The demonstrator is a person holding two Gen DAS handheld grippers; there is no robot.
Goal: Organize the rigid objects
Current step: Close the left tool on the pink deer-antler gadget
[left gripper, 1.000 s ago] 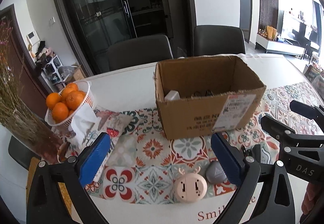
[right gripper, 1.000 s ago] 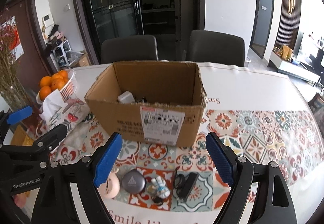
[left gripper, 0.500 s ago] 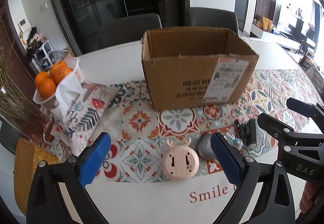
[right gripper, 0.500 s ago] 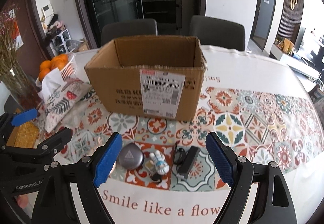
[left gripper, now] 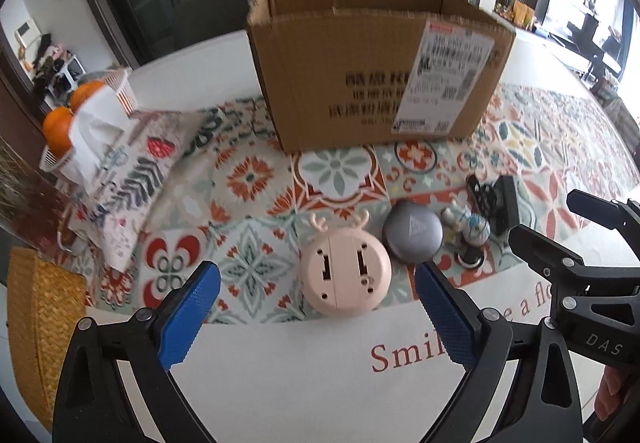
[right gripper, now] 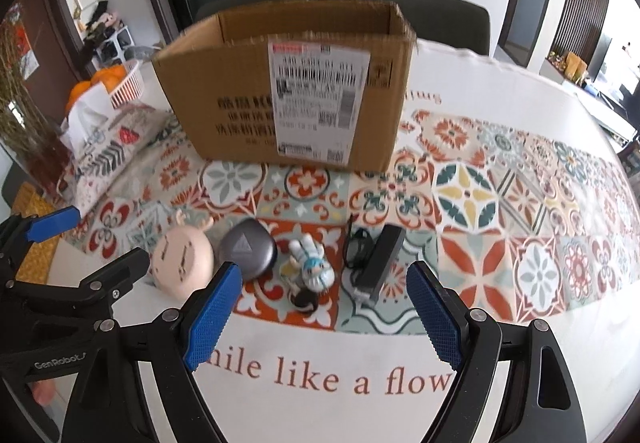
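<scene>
Several small objects lie in a row on the patterned tablecloth in front of an open cardboard box (left gripper: 380, 67) (right gripper: 288, 83). A pink round toy with antlers (left gripper: 344, 271) (right gripper: 182, 257) is leftmost, then a grey oval case (left gripper: 412, 237) (right gripper: 248, 249), a small white and blue figurine (left gripper: 470, 227) (right gripper: 310, 267) and a black adapter with a cable (left gripper: 500, 203) (right gripper: 378, 257). My left gripper (left gripper: 316, 319) hangs open just in front of the pink toy. My right gripper (right gripper: 324, 321) hangs open in front of the figurine and the adapter. Neither holds anything.
A white basket of oranges (left gripper: 80, 111) (right gripper: 116, 83) and a floral tissue pouch (left gripper: 128, 171) (right gripper: 104, 155) sit at the left. A woven yellow mat (left gripper: 36, 319) lies at the left edge. Two dark chairs (right gripper: 436, 15) stand behind the box.
Both grippers have sunk toward the table and tilted further down. The small objects now sit closer and higher in both views, and the inside of the box is out of sight.
</scene>
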